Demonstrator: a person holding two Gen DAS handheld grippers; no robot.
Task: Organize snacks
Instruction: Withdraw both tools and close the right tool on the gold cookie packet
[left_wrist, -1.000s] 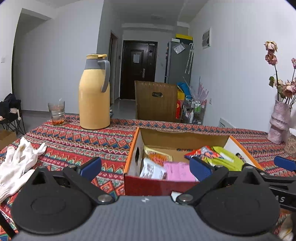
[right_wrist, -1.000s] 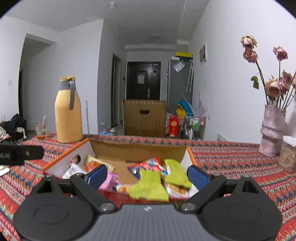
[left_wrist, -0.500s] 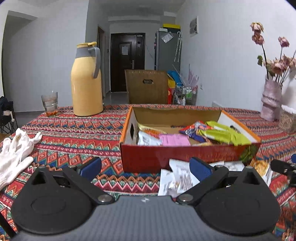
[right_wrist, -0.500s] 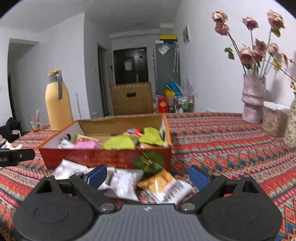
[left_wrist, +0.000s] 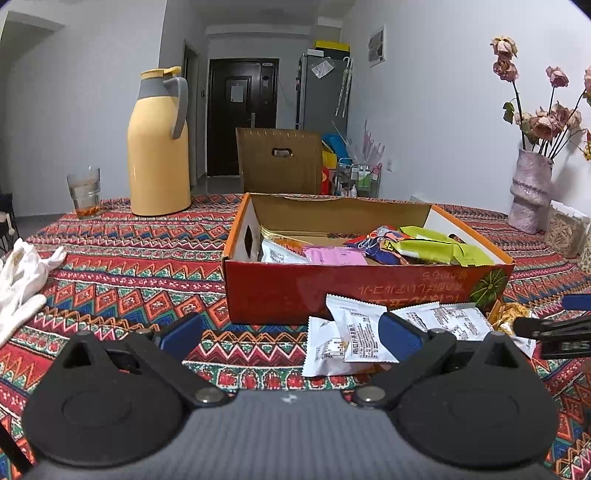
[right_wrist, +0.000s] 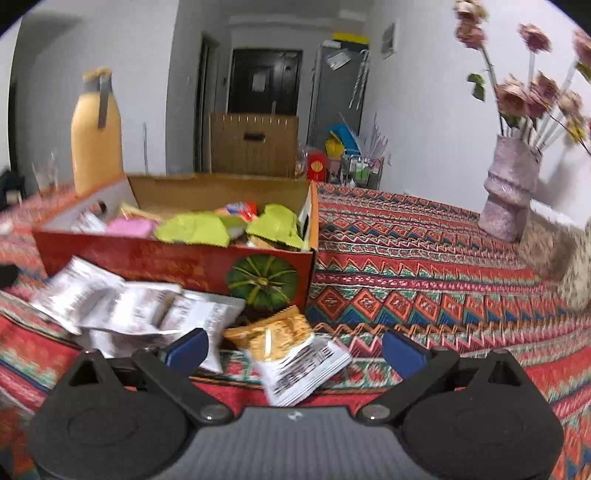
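Both grippers have dropped from above the box (left_wrist: 332, 291) to its near side, so loose packets on the cloth (left_wrist: 122, 266) now show.

Left gripper (left_wrist: 291, 332): fingers spread wide, nothing between them; right pad over a white packet (left_wrist: 354, 332).

Right gripper (right_wrist: 295, 349): jaws opening, wide apart; the orange packet (right_wrist: 280, 332) lies between them on the cloth, and neither pad presses on it.

Box: red, open top, holding green (left_wrist: 436, 247), pink (left_wrist: 332, 254) and other packets.

Left view only:
- gloves (left_wrist: 18, 277), far left of the box
- glass (left_wrist: 84, 192) in sharp view, behind and left of the box, beside the flask (left_wrist: 159, 147)
- right gripper's tip, at the box's near right corner

Right view only:
- pumpkin print (right_wrist: 262, 280) on the box's near wall in full
- whole orange packet, just in front of that print
- bare cloth right of the box up to the vase (right_wrist: 509, 195)
- picture is blurred

Both views: white packets lie overlapping, in front of the box.
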